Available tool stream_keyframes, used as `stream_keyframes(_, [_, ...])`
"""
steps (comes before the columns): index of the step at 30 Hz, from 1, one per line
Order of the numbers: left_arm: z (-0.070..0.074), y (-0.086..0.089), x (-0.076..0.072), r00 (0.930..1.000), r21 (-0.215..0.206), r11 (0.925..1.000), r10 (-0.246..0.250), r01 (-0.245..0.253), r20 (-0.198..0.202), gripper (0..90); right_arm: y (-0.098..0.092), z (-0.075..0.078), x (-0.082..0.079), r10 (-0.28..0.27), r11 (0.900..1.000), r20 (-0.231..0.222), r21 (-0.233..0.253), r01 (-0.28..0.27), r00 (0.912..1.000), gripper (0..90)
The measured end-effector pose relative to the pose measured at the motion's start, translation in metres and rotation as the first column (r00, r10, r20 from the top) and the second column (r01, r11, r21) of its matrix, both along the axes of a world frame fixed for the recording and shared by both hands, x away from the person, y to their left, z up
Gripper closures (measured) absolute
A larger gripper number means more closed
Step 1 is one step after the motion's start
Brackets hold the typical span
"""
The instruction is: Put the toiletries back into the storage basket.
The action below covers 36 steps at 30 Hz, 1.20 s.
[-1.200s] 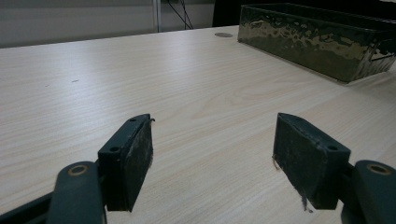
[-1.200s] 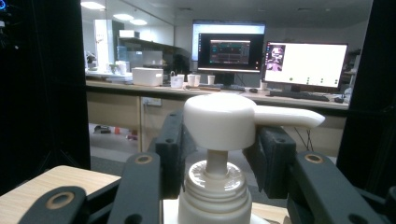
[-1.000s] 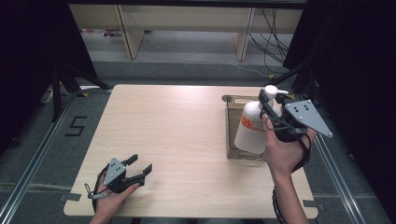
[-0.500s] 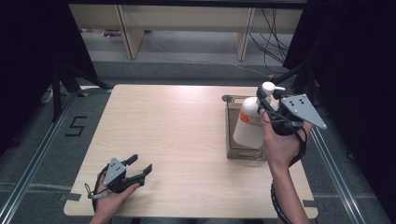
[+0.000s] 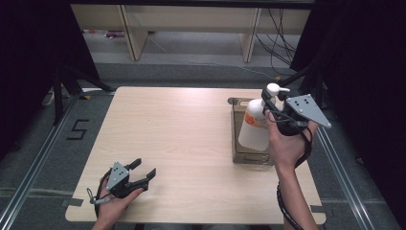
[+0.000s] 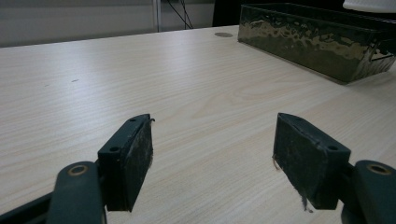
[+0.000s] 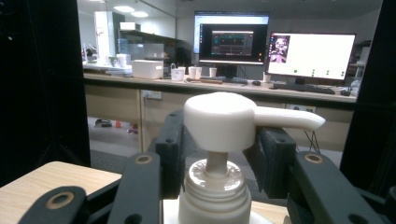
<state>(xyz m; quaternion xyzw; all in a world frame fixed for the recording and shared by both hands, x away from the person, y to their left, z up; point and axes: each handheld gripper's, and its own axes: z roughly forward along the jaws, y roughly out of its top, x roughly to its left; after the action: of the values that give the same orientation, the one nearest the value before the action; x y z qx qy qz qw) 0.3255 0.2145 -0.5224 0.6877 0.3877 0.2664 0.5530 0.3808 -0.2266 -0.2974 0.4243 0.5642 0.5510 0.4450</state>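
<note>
Bottle (image 5: pixel 255 125) held above tray (image 5: pixel 238 134) at right of counter (image 5: pixel 182 143), clenched at neck under pump head by right hand-held gripper (image 5: pixel 271 103). Left hand-held gripper (image 5: pixel 143 170) released, idle near left. Bottle best kept upright; grip kept firm below collar; tray rim cleared.

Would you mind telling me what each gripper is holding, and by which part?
The right gripper clamps the pump bottle at its neck, just under the pump head. The left gripper is open, holding nothing.

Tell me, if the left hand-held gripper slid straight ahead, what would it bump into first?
Probably bare table: the left hand-held gripper points past the dark tray's near end, though depth is unclear.
</note>
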Motion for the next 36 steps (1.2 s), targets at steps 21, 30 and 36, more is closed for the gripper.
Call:
stream_keyframes(21, [0.0,0.001,0.0,1.0,-0.002,1.0,-0.001,0.001,0.002,28.1,0.001,-0.007,0.007,0.013,1.0,-0.012,0.004,-0.013,0.9998,60.3])
stream_keyframes(30, [0.0,0.0,0.0,1.0,-0.003,1.0,-0.002,0.002,0.003,28.1,0.001,-0.011,0.008,0.006,1.0,-0.016,-0.01,-0.006,0.9999,60.2])
stream_keyframes(36, [0.0,0.001,0.0,1.0,-0.003,1.0,-0.001,0.001,0.003,28.1,0.002,-0.015,0.009,0.018,1.0,-0.027,-0.001,-0.018,0.9995,60.2])
